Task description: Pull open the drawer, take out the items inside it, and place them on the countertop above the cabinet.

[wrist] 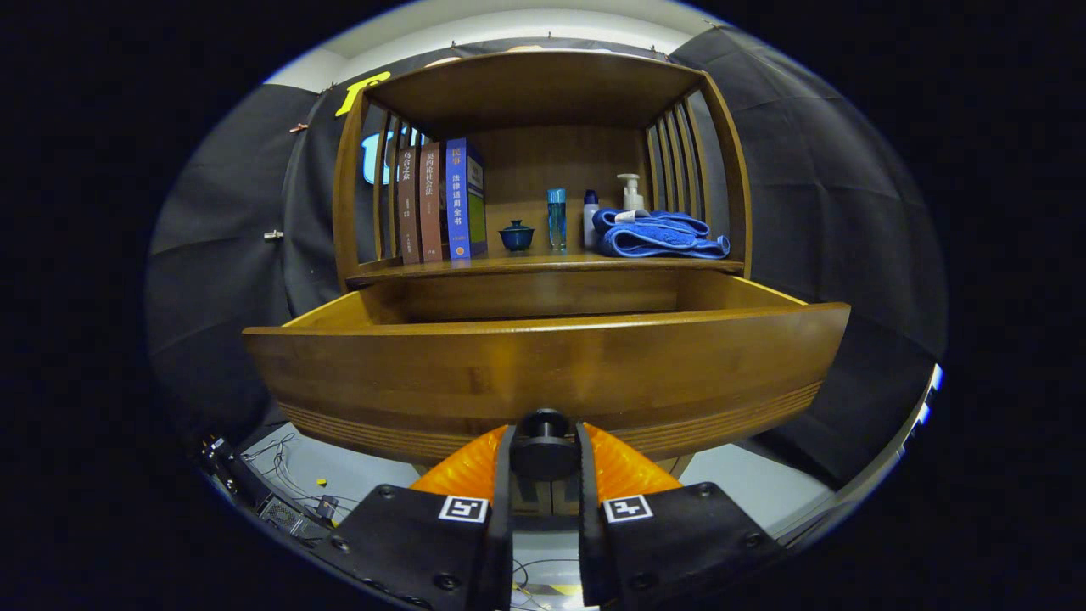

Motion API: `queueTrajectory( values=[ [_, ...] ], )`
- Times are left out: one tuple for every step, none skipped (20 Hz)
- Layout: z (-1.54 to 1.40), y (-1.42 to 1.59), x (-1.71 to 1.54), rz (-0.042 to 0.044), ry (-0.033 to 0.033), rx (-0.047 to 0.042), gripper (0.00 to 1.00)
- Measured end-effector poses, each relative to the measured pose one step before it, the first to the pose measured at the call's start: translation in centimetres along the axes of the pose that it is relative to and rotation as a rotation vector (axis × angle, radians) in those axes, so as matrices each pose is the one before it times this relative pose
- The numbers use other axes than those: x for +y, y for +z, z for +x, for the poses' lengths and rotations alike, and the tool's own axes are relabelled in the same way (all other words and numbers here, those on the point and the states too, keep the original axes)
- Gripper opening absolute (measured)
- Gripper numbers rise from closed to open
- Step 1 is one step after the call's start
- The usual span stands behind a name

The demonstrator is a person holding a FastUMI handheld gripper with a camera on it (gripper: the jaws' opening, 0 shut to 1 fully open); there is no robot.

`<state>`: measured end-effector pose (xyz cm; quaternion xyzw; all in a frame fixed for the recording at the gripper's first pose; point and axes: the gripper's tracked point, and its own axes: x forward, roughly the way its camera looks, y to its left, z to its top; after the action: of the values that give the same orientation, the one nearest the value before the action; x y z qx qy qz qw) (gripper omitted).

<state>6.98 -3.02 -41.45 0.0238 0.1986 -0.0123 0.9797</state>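
Dim booth, soft overhead light, sharp centre, fisheye bends edges, dark shadows w/ no glare

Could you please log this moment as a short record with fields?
gripper: gripper shut on the round dark drawer knob
drawer: brown wooden drawer pulled out toward the camera; contents hidden behind its front panel
countertop: wooden countertop above the drawer holds upright books, a small dark blue lidded cup, bottles and a folded blue towel
stage: items not yet removed
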Motion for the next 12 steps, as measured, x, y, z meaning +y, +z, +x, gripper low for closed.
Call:
queueTrajectory(
  values=[
    [-0.186, 0.042, 0.050, -0.00221, 0.00354, 0.00236, 0.35],
    [-0.190, -0.108, -0.028, -0.00311, 0.00255, 0.00180, 0.35],
    [-0.083, -0.042, -0.028, -0.00916, 0.00132, -0.00214, 0.35],
    [0.031, -0.085, 0.001, -0.01270, 0.00061, -0.00060, 0.35],
    [-0.071, -0.059, -0.014, -0.01206, -0.00351, -0.00063, 0.35],
    [0.052, -0.059, 0.056, -0.01456, -0.00056, 0.00195, 0.35],
    [0.174, -0.086, 0.082, -0.01179, 0.00091, 0.00573, 0.36],
    [-0.221, 0.050, -0.065, 0.00130, 0.00066, 0.00119, 0.39],
    [0.057, -0.138, 0.064, 0.00589, 0.00314, 0.00348, 0.44],
    [-0.066, -0.085, -0.035, 0.00752, -0.00265, 0.00415, 0.45],
    [-0.118, -0.170, -0.012, 0.00788, 0.00086, 0.00888, 0.49],
    [-0.015, -0.227, 0.109, 0.00847, 0.00424, 0.00979, 0.52]
  ],
)
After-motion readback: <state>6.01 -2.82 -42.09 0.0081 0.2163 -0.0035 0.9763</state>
